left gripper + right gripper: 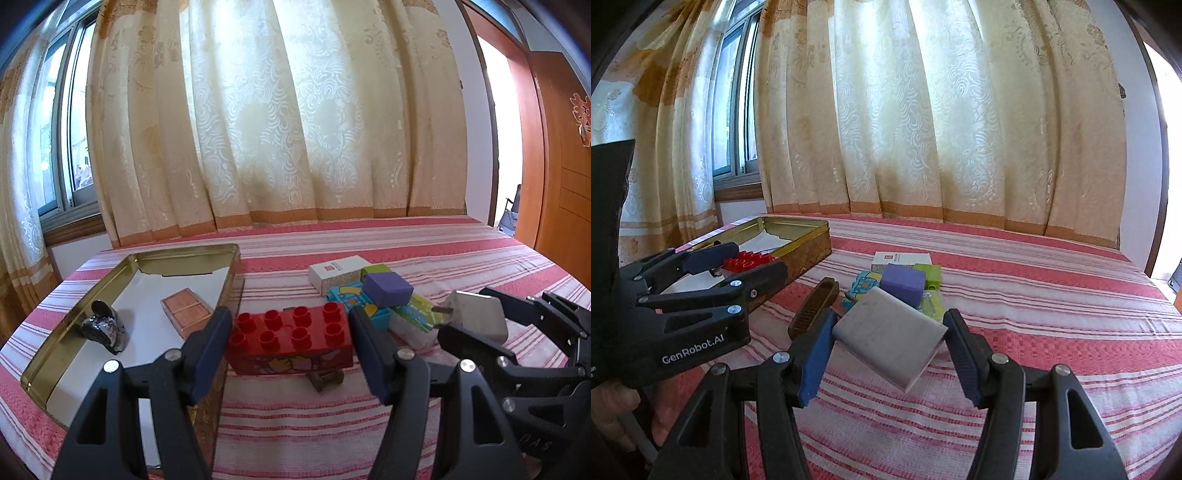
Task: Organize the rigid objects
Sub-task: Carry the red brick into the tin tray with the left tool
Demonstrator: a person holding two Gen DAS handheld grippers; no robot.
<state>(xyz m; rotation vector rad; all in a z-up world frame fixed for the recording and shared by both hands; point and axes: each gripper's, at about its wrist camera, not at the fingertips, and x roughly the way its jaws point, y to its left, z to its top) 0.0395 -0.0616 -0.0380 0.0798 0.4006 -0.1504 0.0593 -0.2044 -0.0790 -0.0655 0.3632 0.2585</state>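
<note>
Left tool [290,341] pinches the red brick [290,338] just right of the gold tin [232,258]; right tool [888,341] clamps a grey block [890,341] beside the toy pile. Best carry each over the tin's rim before letting go. The brick's glossy, eight-studded; the block's plain, tilted.

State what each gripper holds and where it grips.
Left gripper: red building block, jaws on its two short ends. Right gripper: grey box, jaws clamping its opposite side edges.

Glossy plastic brick [290,338]; shiny gold metal tin [92,288]; woven cloth bedspread [406,243].
</note>
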